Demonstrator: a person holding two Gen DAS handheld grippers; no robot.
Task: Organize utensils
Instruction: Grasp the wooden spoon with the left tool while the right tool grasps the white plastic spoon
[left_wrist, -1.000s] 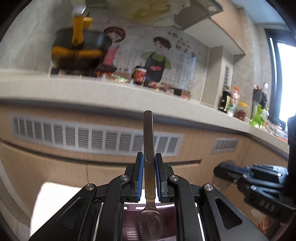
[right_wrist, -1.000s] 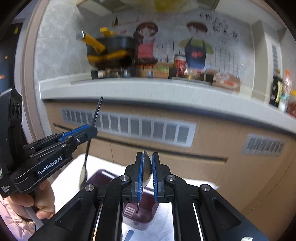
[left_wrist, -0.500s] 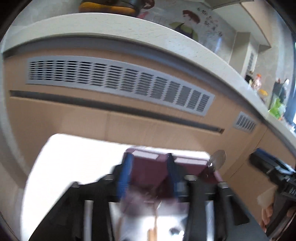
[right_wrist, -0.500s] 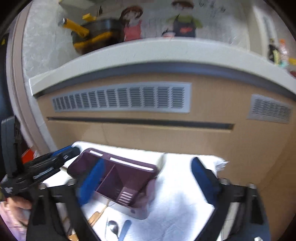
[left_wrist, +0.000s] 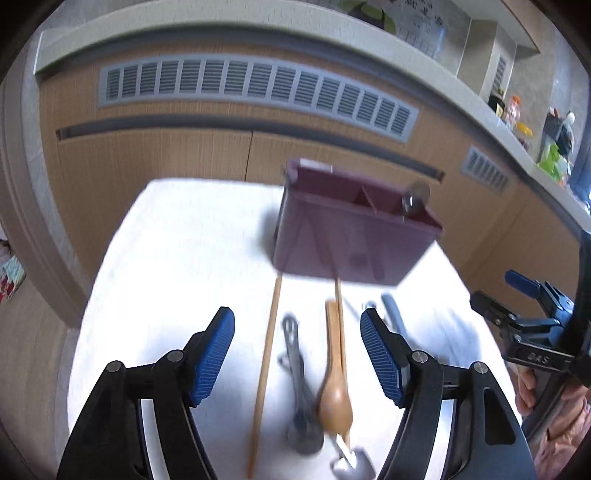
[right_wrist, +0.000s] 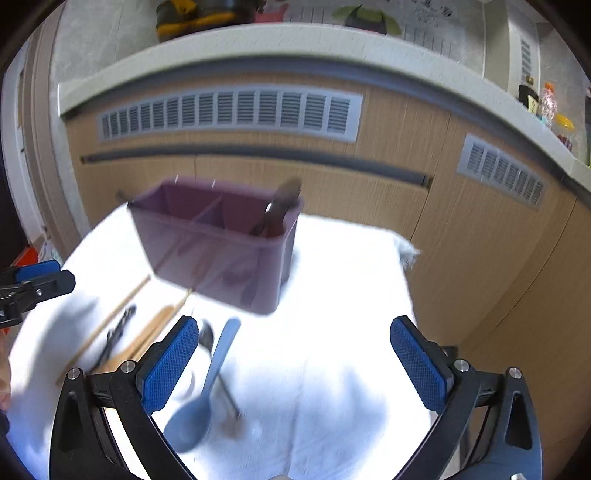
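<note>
A purple utensil caddy (left_wrist: 351, 236) stands on a white cloth; it also shows in the right wrist view (right_wrist: 221, 240). A metal spoon (left_wrist: 415, 197) stands in its right compartment, seen too in the right wrist view (right_wrist: 279, 210). My left gripper (left_wrist: 297, 354) is open and empty above loose utensils: a wooden chopstick (left_wrist: 267, 354), a dark spoon (left_wrist: 299, 384) and a wooden spoon (left_wrist: 334, 373). My right gripper (right_wrist: 293, 373) is open and empty, with a blue spoon (right_wrist: 210, 384) and a metal spoon (right_wrist: 218, 365) between its fingers' span.
The white cloth (right_wrist: 332, 314) covers a small table that ends near wooden cabinet fronts (right_wrist: 258, 166) with grey vents. A countertop (left_wrist: 517, 140) with bottles runs behind. The right gripper shows at the right edge of the left wrist view (left_wrist: 524, 325).
Both grippers let go of the spoons they held, opened wide and tipped down towards the table. A spoon now stands in the caddy's right compartment.
</note>
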